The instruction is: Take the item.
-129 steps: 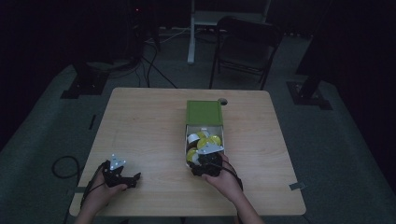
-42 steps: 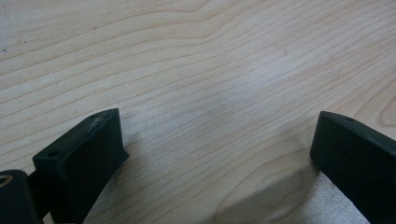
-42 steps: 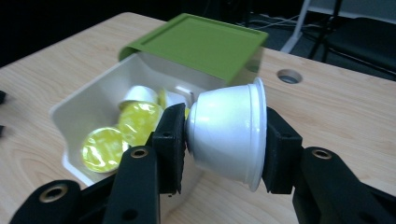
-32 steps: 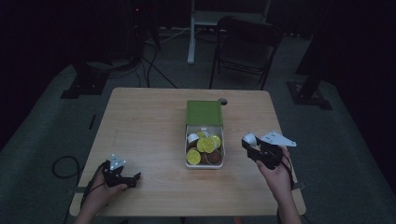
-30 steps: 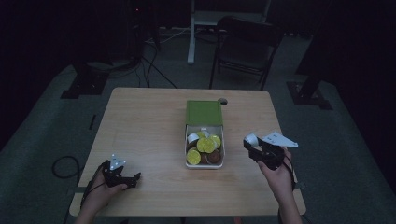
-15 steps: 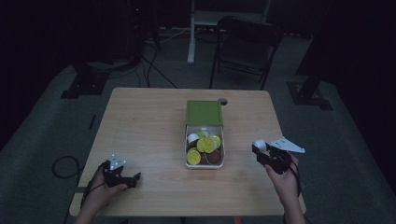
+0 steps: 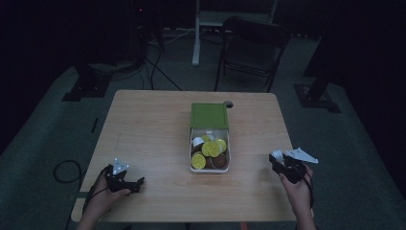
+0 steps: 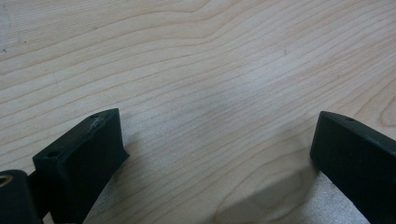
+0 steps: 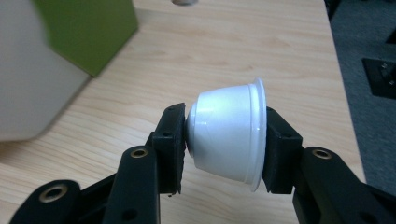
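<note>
The right tongs [image 9: 226, 149] hold a small white cup [image 9: 229, 137]. The cup lies on its side between the two black jaws. One jaw presses on its bottom and the other presses on its wide rim. In the high view, the right tongs [image 7: 278, 162] sit near the right edge of the desk [image 7: 153, 124], with the white cup [image 7: 276, 155] at their tip. A hand [image 7: 298, 189] holds them from below.

The cup is up off the desk, to the right of the box [image 7: 209, 143]. It is well apart from the box. The box is white with a green lid [image 7: 209, 115] folded back behind it. Inside the box lie more small cups [image 7: 209, 152], some with yellow tops, some brown, and one white. In the right gripper view, the green lid [image 9: 88, 32] and the white box wall [image 9: 32, 79] show at the left, a bit blurry.

The left tongs [image 7: 131, 184] rest at the front left part of the desk, held by the other hand [image 7: 100, 201]. They are far from the box. In the left gripper view, the left tongs [image 8: 217, 149] are open wide, with just bare wood between the jaws. They hold nothing.
</note>
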`<action>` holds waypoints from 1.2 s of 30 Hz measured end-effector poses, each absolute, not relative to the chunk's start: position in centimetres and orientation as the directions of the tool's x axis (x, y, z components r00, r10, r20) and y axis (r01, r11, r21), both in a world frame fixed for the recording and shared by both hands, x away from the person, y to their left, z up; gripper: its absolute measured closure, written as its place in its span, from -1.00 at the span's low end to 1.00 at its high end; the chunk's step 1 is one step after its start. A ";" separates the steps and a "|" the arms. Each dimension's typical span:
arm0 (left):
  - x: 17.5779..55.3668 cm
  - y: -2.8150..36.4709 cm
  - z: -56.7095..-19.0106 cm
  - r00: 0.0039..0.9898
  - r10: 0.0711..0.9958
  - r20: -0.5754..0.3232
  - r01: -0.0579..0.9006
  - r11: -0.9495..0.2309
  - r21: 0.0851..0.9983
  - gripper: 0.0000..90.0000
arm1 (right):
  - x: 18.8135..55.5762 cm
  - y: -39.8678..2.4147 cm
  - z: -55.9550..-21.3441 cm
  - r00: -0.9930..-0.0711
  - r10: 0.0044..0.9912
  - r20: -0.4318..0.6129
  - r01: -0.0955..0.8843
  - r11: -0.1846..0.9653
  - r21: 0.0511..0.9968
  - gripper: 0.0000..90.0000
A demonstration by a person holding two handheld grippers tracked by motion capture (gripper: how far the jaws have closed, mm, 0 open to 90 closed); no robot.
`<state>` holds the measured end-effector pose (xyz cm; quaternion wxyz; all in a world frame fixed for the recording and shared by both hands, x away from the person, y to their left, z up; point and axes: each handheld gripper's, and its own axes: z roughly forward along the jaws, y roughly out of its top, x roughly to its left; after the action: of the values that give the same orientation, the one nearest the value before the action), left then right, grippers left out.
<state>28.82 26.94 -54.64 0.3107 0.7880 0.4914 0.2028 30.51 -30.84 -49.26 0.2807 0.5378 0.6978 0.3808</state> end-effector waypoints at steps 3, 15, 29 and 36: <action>28.8 26.9 -54.6 0.435 0.900 0.014 0.648 -0.324 0.689 -0.93 | 30.6 -31.3 -50.1 -0.249 0.968 0.009 0.552 0.135 0.823 0.27; 28.8 26.9 -54.6 0.435 0.900 0.014 0.648 -0.324 0.689 -0.93 | 30.1 -32.4 -52.1 -0.214 0.976 -0.041 0.585 0.162 0.795 0.26; 28.8 26.9 -54.6 0.435 0.901 0.013 0.649 -0.323 0.689 -0.93 | 29.9 -32.6 -53.2 -0.223 0.972 -0.071 0.611 0.196 0.767 0.26; 28.8 26.9 -54.6 0.435 0.900 0.014 0.648 -0.324 0.689 -0.93 | 29.8 -32.4 -53.7 -0.239 0.968 -0.075 0.616 0.211 0.759 0.25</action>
<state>28.83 26.94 -54.63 0.3108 0.7880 0.4914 0.2026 29.77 -32.45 -53.73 0.2851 0.5470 0.7240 0.3088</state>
